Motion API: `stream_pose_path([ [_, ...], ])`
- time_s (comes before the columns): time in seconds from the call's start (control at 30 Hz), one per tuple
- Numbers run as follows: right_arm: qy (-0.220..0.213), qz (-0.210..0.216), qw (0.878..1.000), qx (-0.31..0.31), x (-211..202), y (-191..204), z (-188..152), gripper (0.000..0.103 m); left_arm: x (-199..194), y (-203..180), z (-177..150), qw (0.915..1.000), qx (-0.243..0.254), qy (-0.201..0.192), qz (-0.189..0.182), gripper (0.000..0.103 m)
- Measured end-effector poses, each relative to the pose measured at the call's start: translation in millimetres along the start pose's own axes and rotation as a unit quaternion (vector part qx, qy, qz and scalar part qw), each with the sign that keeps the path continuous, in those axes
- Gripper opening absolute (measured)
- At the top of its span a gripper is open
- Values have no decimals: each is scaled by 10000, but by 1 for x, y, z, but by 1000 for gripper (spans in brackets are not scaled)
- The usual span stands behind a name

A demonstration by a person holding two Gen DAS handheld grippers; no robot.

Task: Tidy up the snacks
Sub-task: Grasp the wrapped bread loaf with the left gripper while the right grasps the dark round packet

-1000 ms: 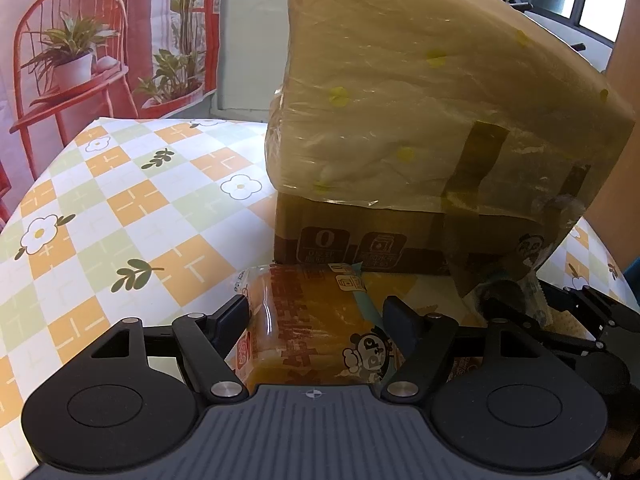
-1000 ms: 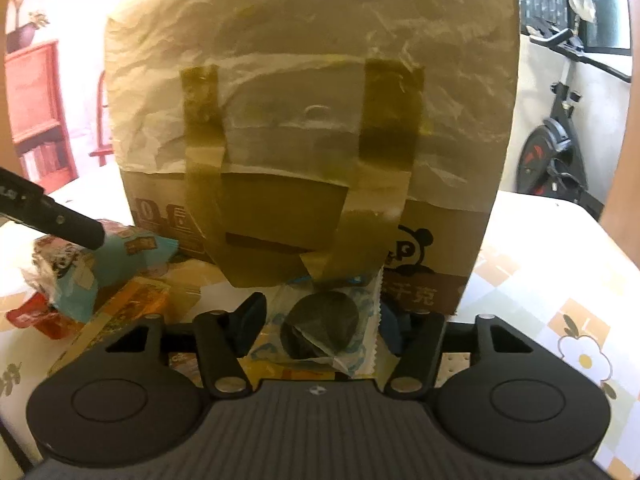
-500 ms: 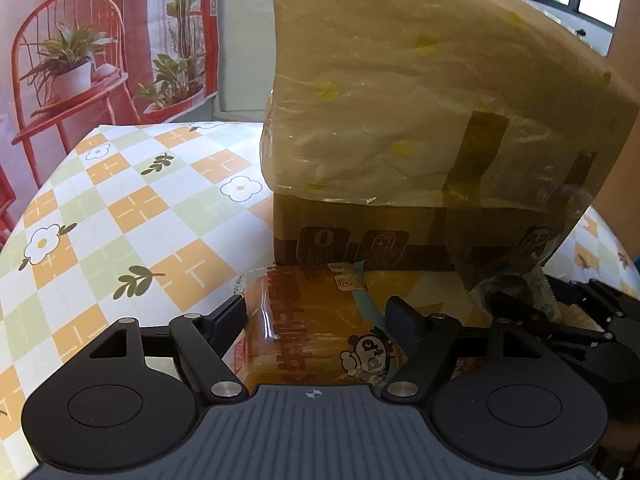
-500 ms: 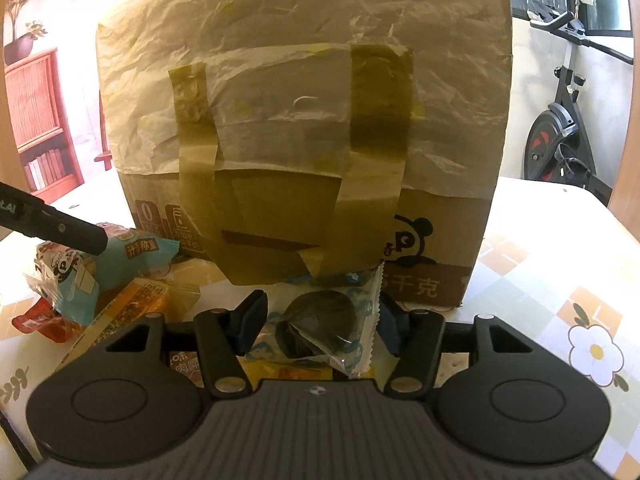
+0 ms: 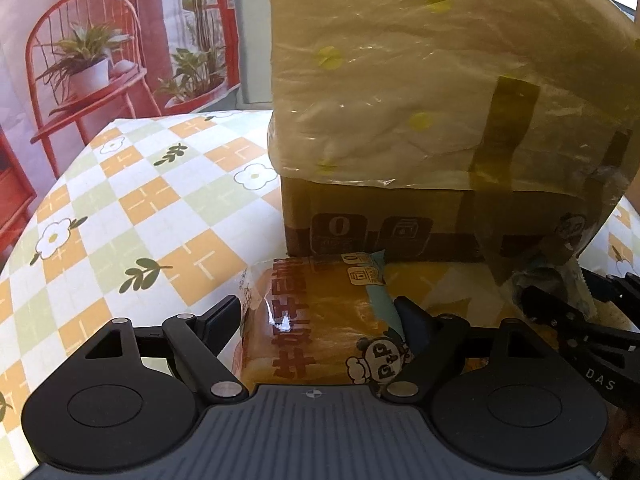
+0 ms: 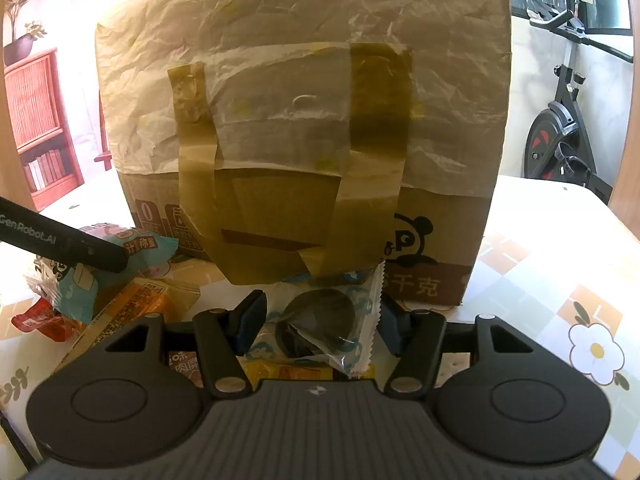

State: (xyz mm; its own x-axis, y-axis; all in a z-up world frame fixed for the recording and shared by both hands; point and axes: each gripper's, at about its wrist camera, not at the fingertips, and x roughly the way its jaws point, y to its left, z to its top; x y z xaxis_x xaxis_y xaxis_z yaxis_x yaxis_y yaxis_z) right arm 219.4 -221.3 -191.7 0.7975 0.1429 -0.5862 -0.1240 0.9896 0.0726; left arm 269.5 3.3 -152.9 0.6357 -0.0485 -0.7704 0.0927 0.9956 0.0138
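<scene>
Orange bread pack (image 5: 316,332) low centre – left gripper (image 5: 320,320) jaws opening wider than a second ago, letting go; right gripper (image 6: 320,320) clamps cookie packet (image 6: 320,324).

At the left edge of the right wrist view, "GenRobot.AI" runs along a black gripper finger (image 6: 60,242). The cardboard box (image 6: 436,240) shows "千克" at lower right and "0" at lower left. "DAS" marks another black finger (image 5: 596,364), lower right of the left wrist view.
</scene>
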Motion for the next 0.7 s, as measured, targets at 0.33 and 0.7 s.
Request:
stream_pose_path([
  [0.33, 7, 15, 10000, 30, 0, -1, 0, 63, -17, 7, -8, 9991, -185, -370, -122, 75],
  [0.7, 13, 229, 9991, 363, -1, -14, 1, 56, -35, 14, -8, 9971, -456, -535, -294, 75],
])
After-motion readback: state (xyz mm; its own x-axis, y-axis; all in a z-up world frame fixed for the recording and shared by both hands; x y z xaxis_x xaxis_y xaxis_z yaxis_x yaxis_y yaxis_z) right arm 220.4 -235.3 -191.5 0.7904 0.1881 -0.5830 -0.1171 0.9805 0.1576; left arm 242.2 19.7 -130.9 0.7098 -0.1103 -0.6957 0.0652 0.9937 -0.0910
